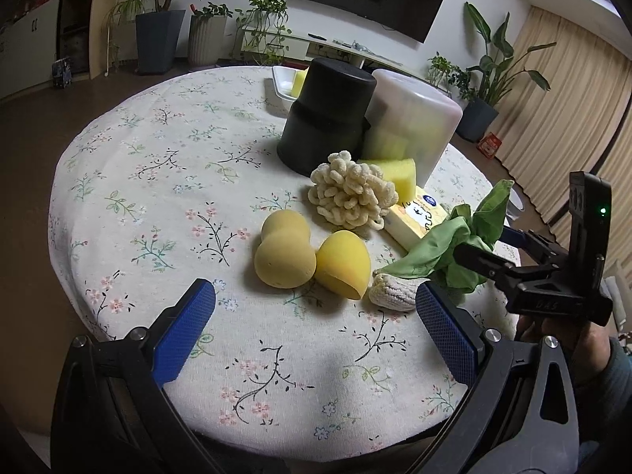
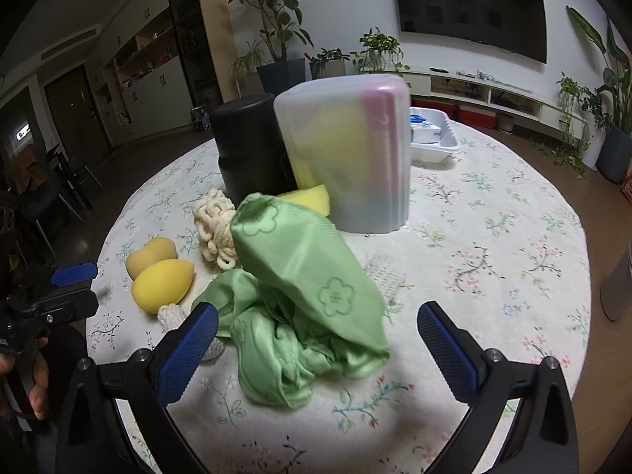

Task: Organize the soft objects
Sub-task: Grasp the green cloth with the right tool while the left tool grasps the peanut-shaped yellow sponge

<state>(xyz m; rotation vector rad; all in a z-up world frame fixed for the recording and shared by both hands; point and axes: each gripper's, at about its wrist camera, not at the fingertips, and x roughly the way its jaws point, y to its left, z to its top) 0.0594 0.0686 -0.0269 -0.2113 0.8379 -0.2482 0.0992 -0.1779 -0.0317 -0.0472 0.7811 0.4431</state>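
Observation:
A crumpled green cloth (image 2: 300, 300) lies heaped on the floral tablecloth (image 2: 474, 217), one fold standing up. My right gripper (image 2: 318, 339) is open, with the cloth between and just ahead of its blue pads (image 2: 185, 359), not pinched. To the cloth's left are a teardrop yellow sponge (image 1: 341, 264), a gourd-shaped yellow sponge (image 1: 282, 252), a cream looped scrubber (image 1: 349, 193) and a white knitted piece (image 1: 395, 290). My left gripper (image 1: 316, 316) is open just before the two sponges and holds nothing. The green cloth (image 1: 454, 245) and right gripper (image 1: 482, 245) show at its right.
Behind the soft things stand a black container (image 1: 328, 114) and a translucent lidded box (image 2: 347, 150), a yellow block sponge (image 1: 397, 173) at their base. A yellow packet (image 1: 414, 217) lies nearby. A white tray (image 2: 434, 138) sits at the back, a grey object (image 2: 618, 284) far right.

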